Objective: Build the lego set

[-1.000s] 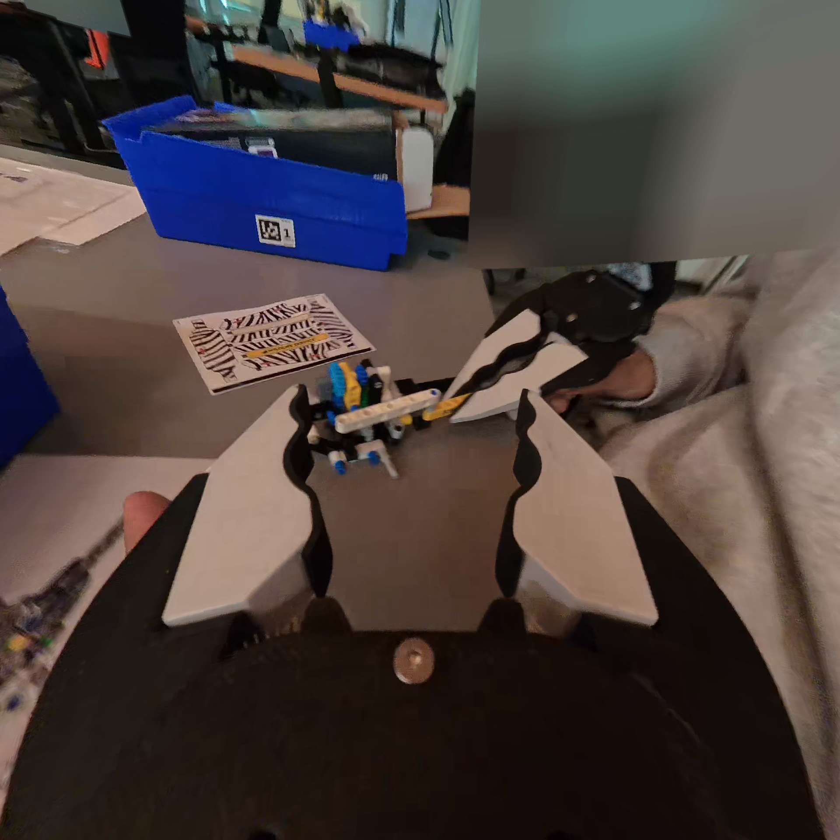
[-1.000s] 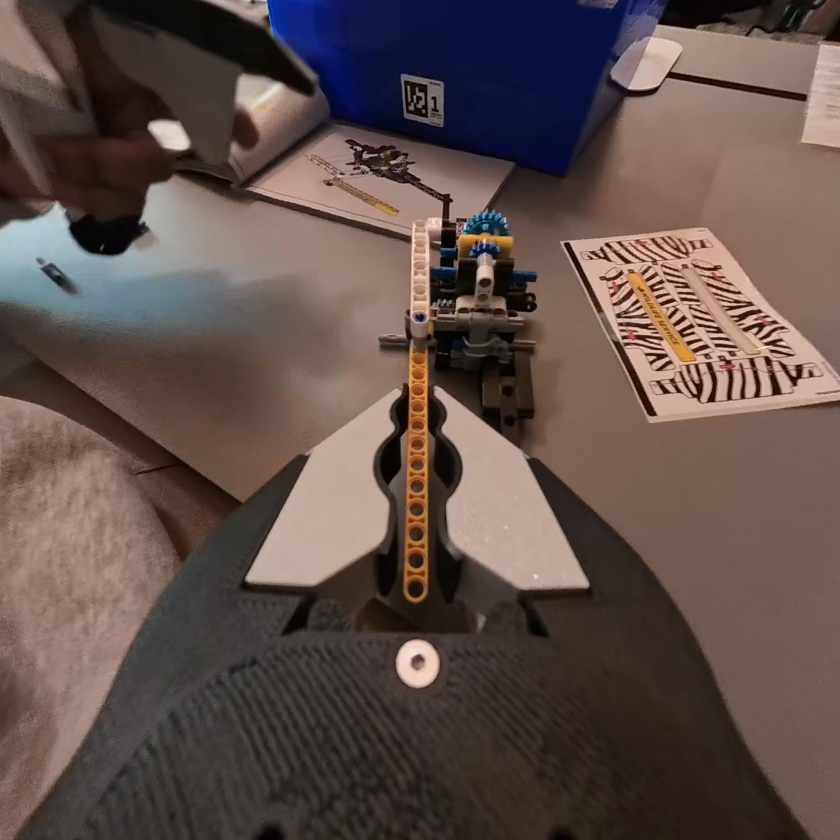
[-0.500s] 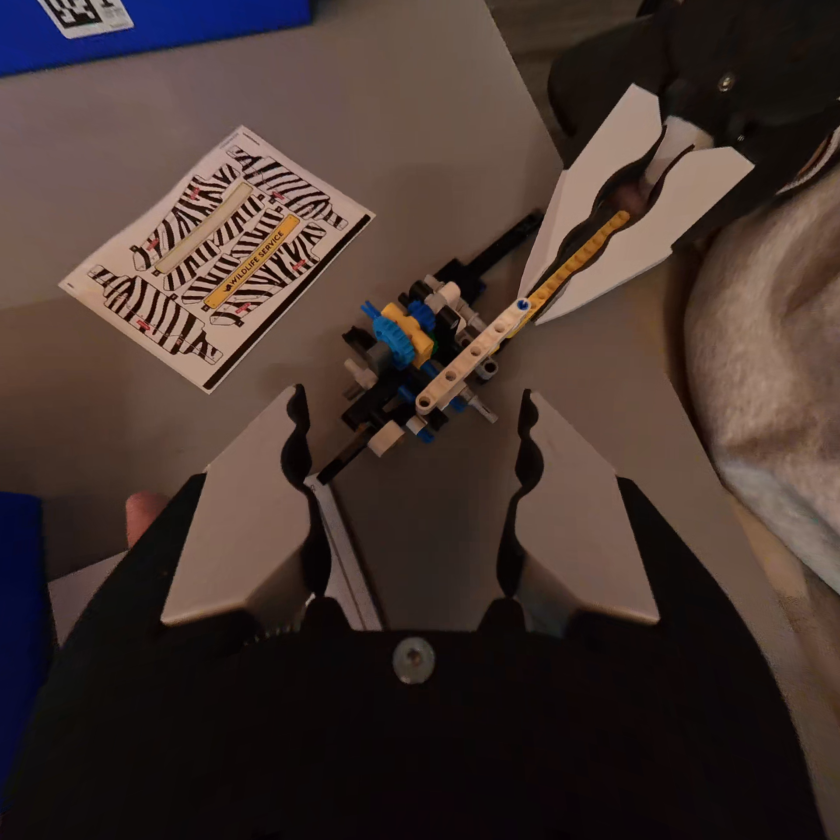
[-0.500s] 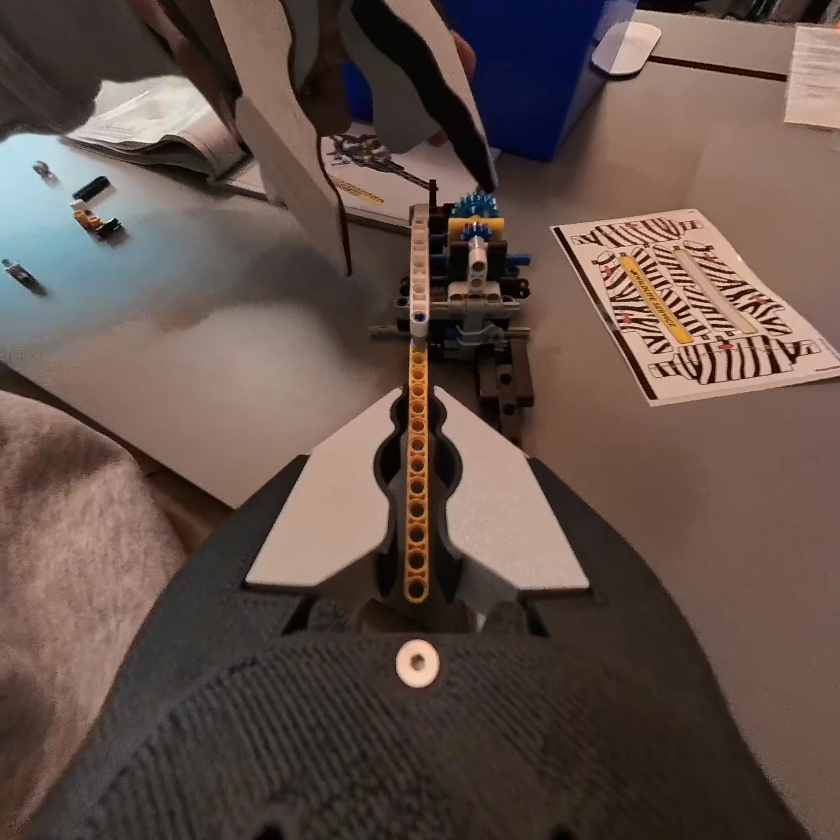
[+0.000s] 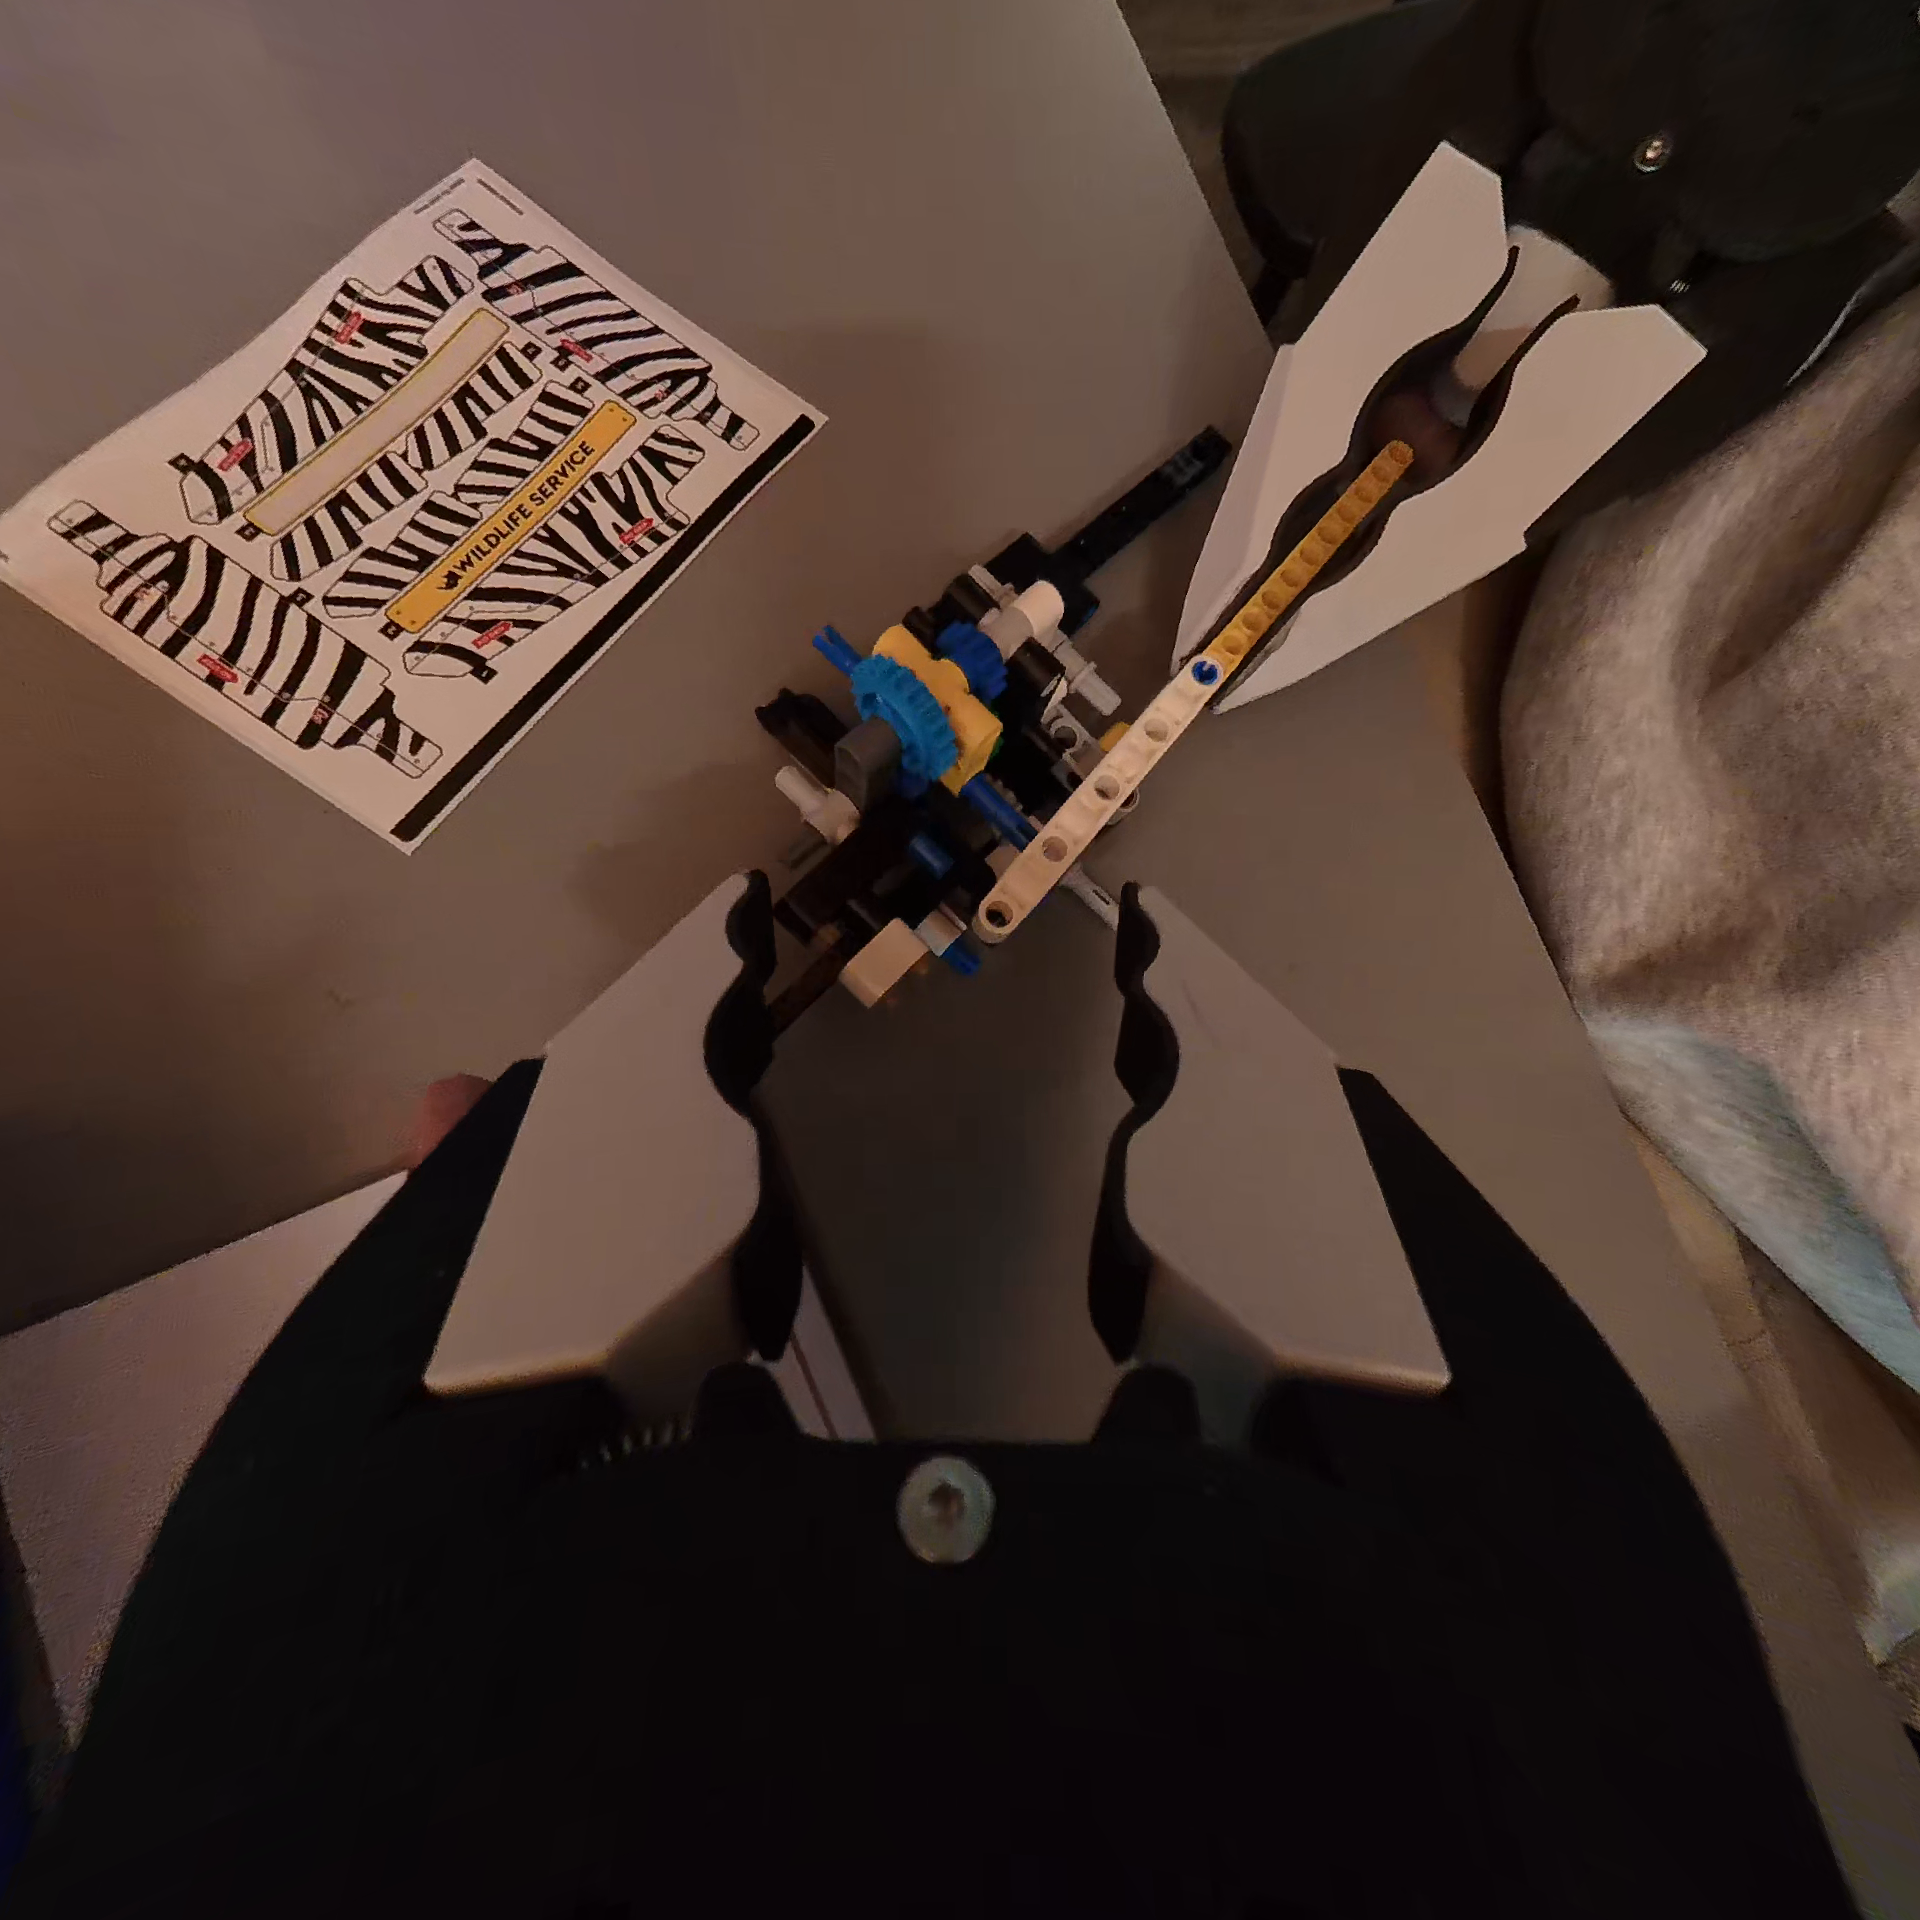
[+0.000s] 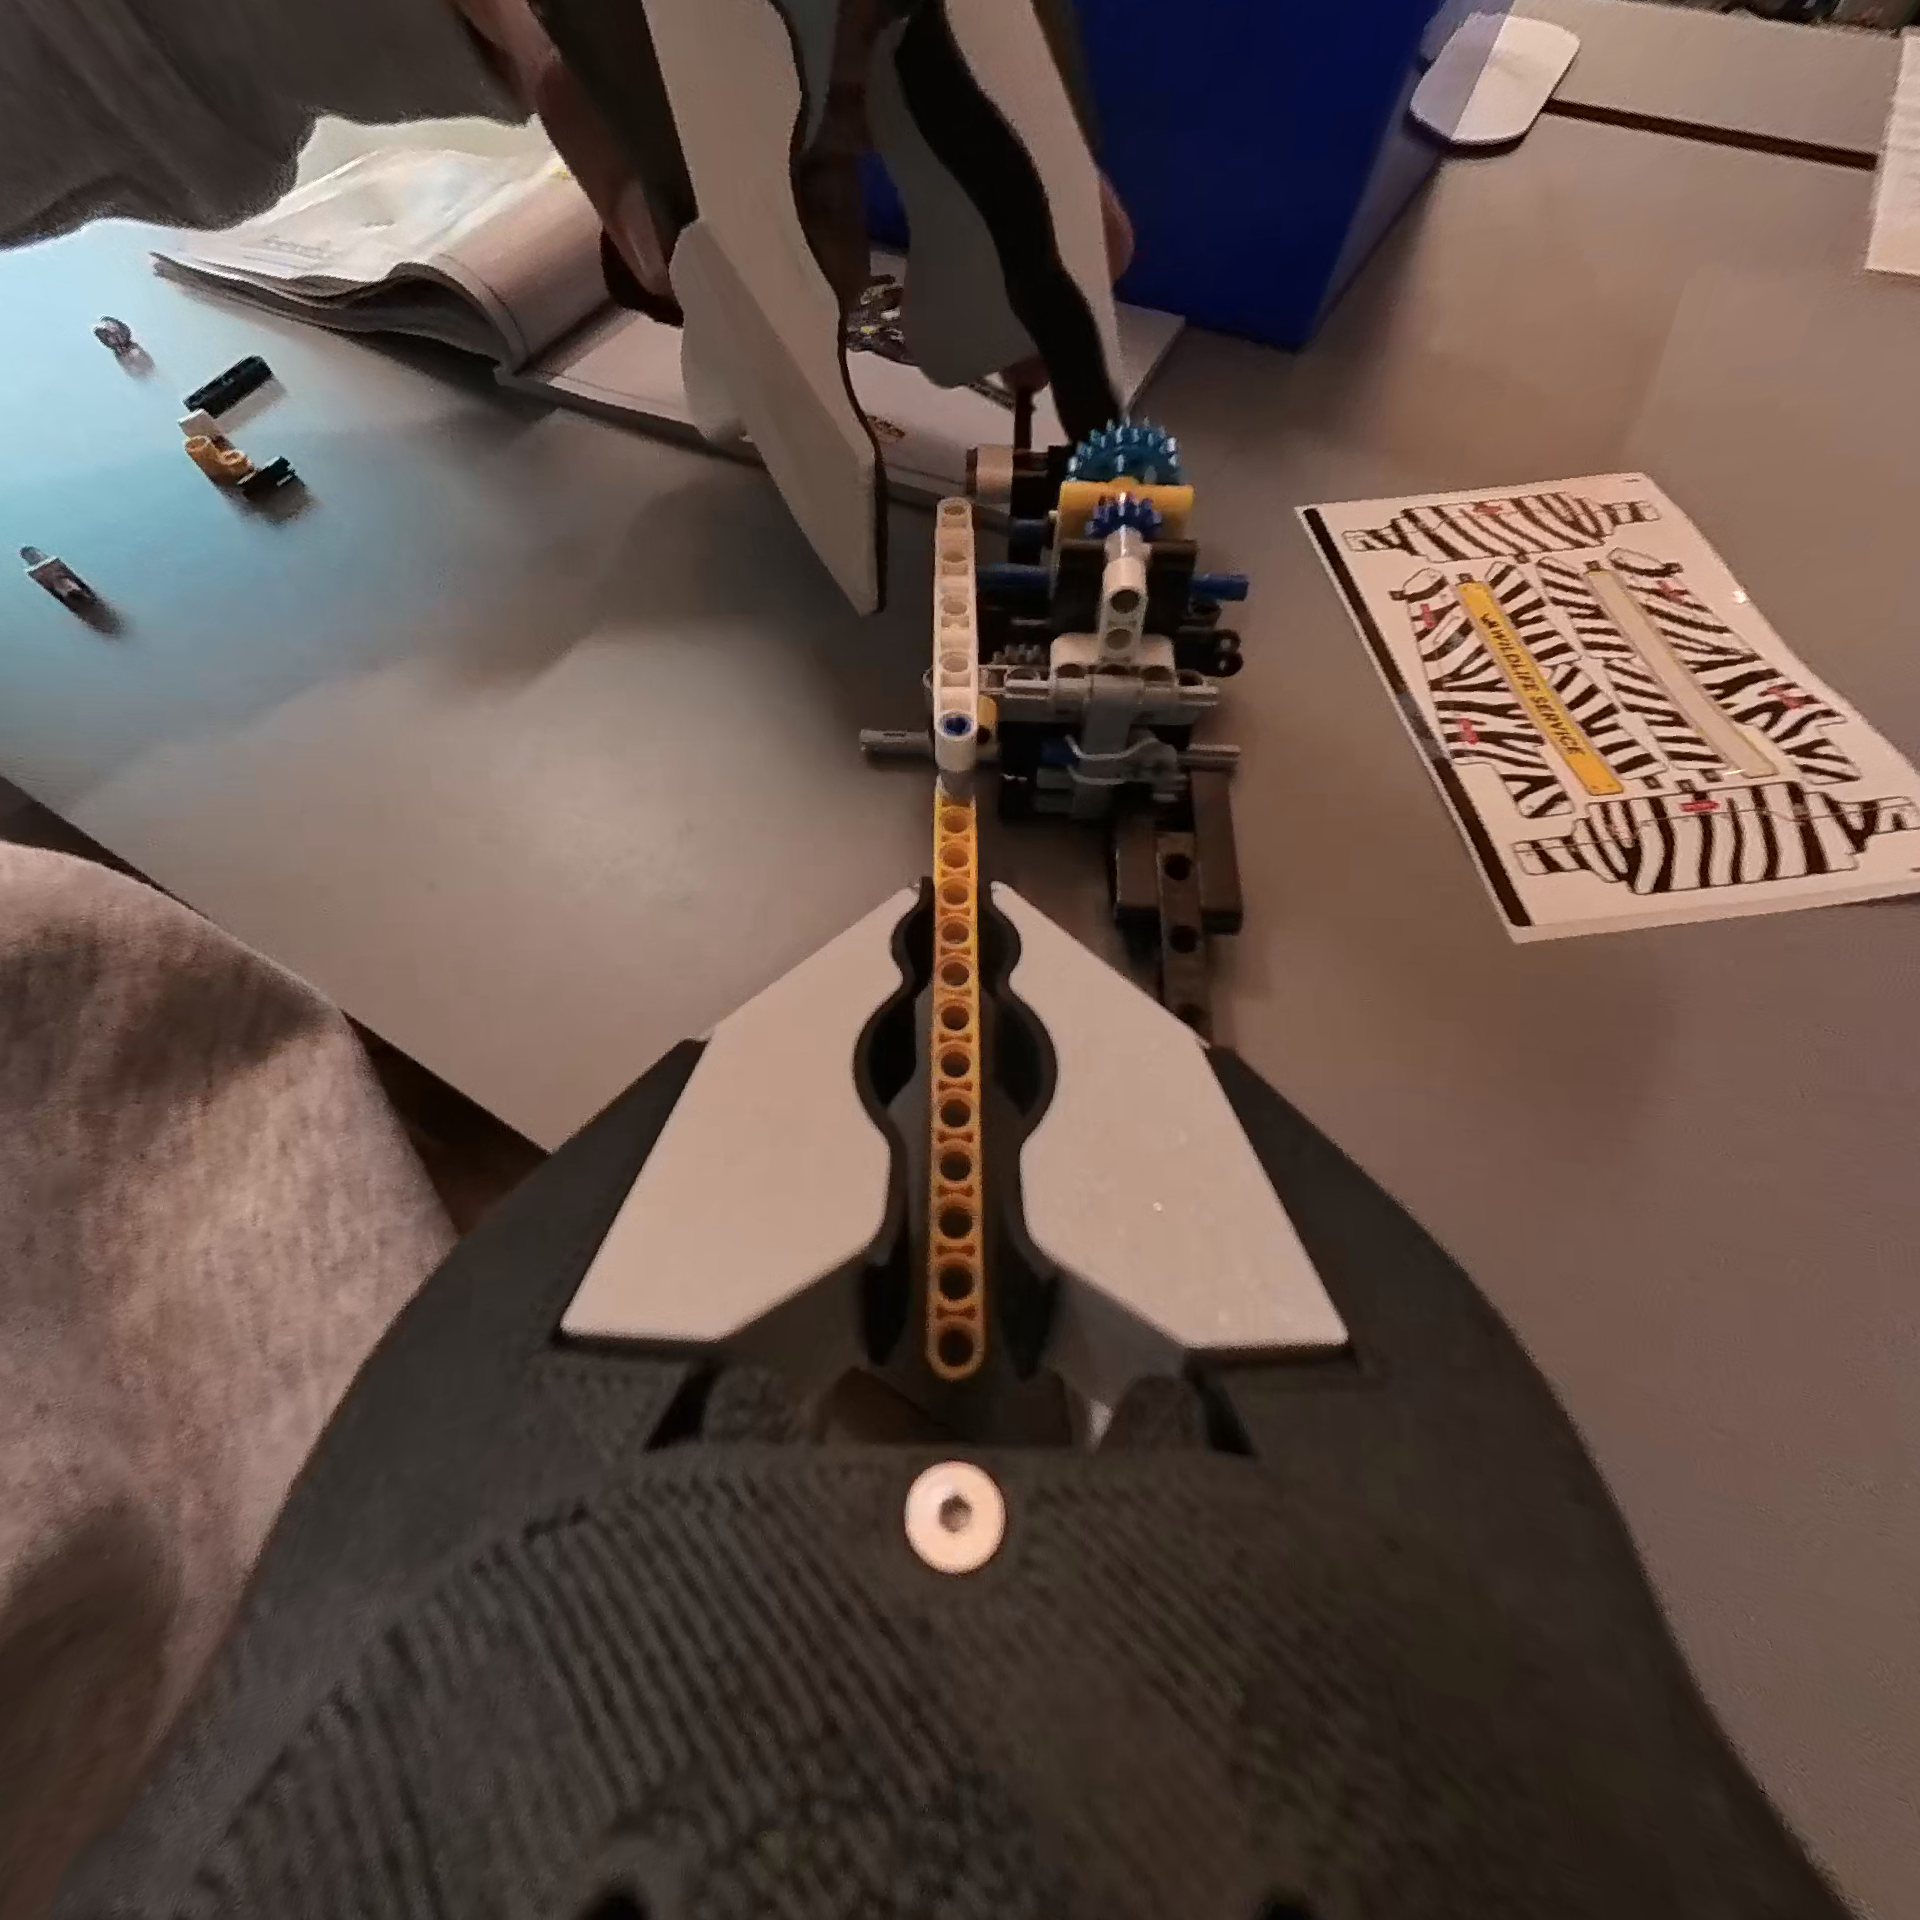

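A small lego assembly (image 5: 935, 748) with blue gears, black frame and a white beam (image 5: 1091, 800) stands on the grey table. It also shows in the right wrist view (image 6: 1112, 644). My right gripper (image 6: 956, 888) is shut on a long yellow beam (image 6: 956, 1091), whose far end is joined to the white beam (image 6: 956, 613). My left gripper (image 5: 935, 904) is open and empty, pointing down with its tips just above the near end of the assembly. Its fingers (image 6: 779, 416) show from the right wrist view, straddling the assembly's far end. The right gripper (image 5: 1195, 675) shows at upper right in the left wrist view.
A zebra-striped sticker sheet (image 5: 416, 488) lies left of the assembly and shows in the right wrist view (image 6: 1610, 696). An open instruction booklet (image 6: 416, 270), a blue bin (image 6: 1247, 156) and loose small pieces (image 6: 234, 436) lie beyond. A grey sleeve (image 6: 156, 1143) is at the table edge. About 8 centimeters separates my left fingertips from my right.
My left gripper has swung from a level view to above the assembly, pointing down, and come closer to it. The right gripper has kept its hold on the yellow beam.
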The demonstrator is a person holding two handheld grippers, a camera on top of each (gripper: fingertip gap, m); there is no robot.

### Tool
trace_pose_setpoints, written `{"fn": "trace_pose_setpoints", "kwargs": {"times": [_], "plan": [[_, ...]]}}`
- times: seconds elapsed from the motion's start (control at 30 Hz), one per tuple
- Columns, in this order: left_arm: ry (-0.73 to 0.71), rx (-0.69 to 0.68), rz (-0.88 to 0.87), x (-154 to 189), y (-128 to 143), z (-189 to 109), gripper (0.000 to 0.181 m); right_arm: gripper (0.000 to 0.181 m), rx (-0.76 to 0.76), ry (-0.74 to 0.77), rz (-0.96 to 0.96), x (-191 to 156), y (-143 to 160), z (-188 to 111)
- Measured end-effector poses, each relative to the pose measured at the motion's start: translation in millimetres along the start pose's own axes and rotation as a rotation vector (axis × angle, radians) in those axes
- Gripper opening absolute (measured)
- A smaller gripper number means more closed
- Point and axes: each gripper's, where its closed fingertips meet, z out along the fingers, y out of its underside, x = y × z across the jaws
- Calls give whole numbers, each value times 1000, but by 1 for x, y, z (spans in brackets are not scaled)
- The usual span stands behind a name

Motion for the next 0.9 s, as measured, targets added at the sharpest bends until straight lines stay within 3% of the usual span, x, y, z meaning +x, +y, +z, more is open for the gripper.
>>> {"fn": "trace_pose_setpoints", "kwargs": {"times": [0.2, 0.6, 0.9], "plan": [[5, -6, -3, 1, 2, -1, 56, 6, -6, -3, 0, 0, 1, 1], [-5, -7, 7, -2, 1, -2, 55, 6, 5, -14, 0, 0, 0, -2], [-2, 11, 84, -2, -5, 1, 64, 6, 15, -38, 60, 1, 0, -2]]}}
